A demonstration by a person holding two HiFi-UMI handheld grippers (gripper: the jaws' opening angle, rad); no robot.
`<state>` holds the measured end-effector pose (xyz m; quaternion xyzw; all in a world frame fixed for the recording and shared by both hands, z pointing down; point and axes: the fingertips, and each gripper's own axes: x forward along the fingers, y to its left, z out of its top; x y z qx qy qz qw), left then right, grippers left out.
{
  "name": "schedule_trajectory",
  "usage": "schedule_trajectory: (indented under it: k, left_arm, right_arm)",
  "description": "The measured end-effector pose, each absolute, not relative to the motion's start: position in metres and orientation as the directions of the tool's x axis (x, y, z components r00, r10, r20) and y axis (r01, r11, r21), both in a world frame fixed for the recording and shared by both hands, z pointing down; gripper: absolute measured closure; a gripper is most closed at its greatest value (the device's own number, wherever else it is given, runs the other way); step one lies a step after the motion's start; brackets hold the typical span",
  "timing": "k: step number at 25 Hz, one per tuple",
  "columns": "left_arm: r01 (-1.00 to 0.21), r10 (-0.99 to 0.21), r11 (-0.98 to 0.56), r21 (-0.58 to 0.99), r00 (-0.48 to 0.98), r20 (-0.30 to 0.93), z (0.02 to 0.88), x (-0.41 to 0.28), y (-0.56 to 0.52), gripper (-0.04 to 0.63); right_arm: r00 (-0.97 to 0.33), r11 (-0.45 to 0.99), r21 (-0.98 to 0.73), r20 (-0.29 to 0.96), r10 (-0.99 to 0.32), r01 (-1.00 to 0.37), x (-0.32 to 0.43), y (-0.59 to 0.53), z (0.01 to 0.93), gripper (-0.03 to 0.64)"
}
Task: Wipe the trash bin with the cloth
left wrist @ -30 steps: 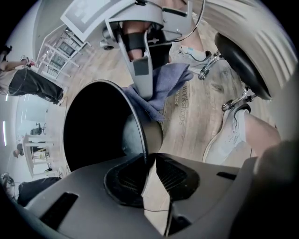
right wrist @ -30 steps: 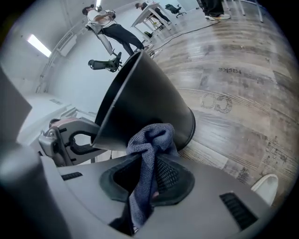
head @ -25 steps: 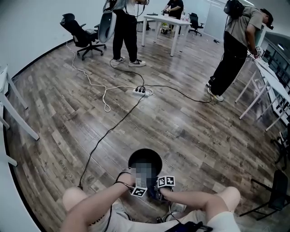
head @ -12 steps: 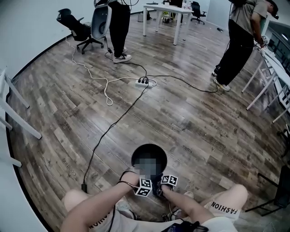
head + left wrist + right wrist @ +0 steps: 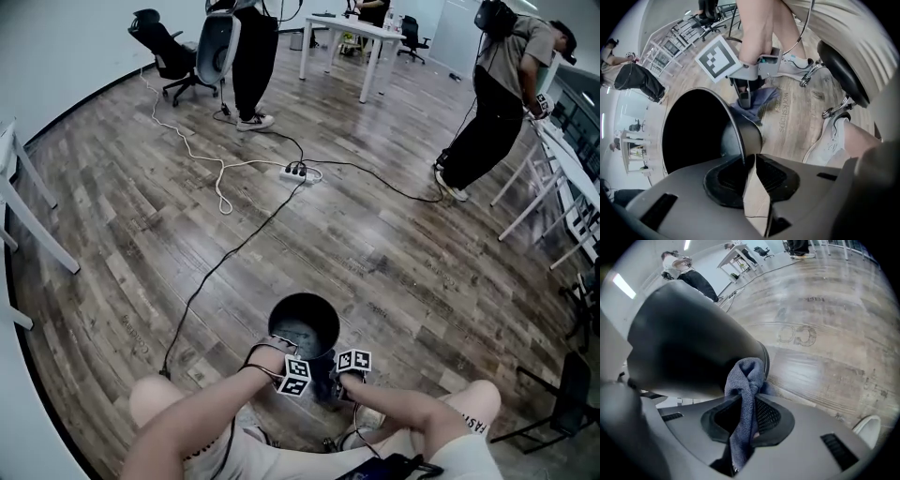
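Head view: the trash bin (image 5: 302, 322) is sitting on the wood floor (image 5: 394, 253) between the person's knees. The left gripper (image 5: 287, 361) and right gripper (image 5: 339, 377) are crowding its near rim. The cloth isn't showing clearly here.

Left gripper view: the jaws are clamping on the bin's thin rim, with little of the wall seated between them. Across the bin, the right gripper is pushing the blue cloth (image 5: 763, 99) at the outer side.

Right gripper view: the jaws are pinching a bunched fold of cloth, and its top is pressing on the bin's outer wall.

Risks, as I'm judging them:
- A hard wipe is likely levering the light bin, so the rim could be slipping out of the left jaws and the bin tipping or rolling.
- Drag on the wall could be pulling the narrow fold out of the right jaws.
- With the fold this bunched, the jaws themselves may be scraping the bin.
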<state>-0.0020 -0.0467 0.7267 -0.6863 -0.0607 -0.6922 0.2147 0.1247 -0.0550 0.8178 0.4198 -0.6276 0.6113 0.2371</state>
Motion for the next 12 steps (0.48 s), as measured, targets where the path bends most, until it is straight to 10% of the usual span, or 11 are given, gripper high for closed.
schedule_trajectory:
  k: [12]
  left_arm:
    - [0.307,-0.193,-0.932,-0.195,0.036,0.981,0.718,-0.012,-0.057,0.46]
  right_arm:
    - [-0.641,-0.035,-0.68,0.705,-0.302,-0.732,0.096,-0.044,0.706,0.555]
